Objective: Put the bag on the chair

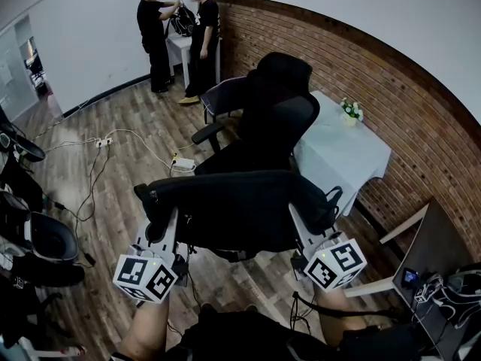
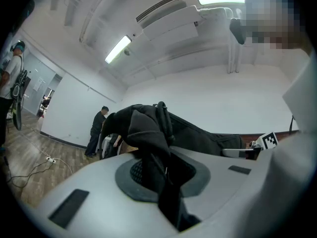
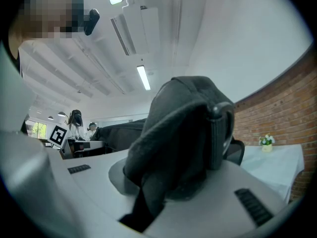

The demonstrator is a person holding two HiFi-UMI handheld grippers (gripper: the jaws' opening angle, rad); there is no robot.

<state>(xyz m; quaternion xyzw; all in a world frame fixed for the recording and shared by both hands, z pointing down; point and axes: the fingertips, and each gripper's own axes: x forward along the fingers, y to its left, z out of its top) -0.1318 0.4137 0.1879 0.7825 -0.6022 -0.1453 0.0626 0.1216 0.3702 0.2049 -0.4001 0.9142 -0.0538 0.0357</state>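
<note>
Wood floor (image 1: 120, 164) and a curved brick wall (image 1: 391, 81) fill the head view. A black bag (image 1: 240, 209) hangs mid-frame, below and apart from the black office chair (image 1: 274, 115). Only the gripper views show the grips: left gripper (image 2: 166, 192) and right gripper (image 3: 148, 202) each pinch a fold of its fabric. The bag hides the chair's base. Two people (image 1: 176, 32) stand upper left.

Black bag (image 1: 237, 210) aloft, level, before black chair (image 1: 276, 119).
</note>
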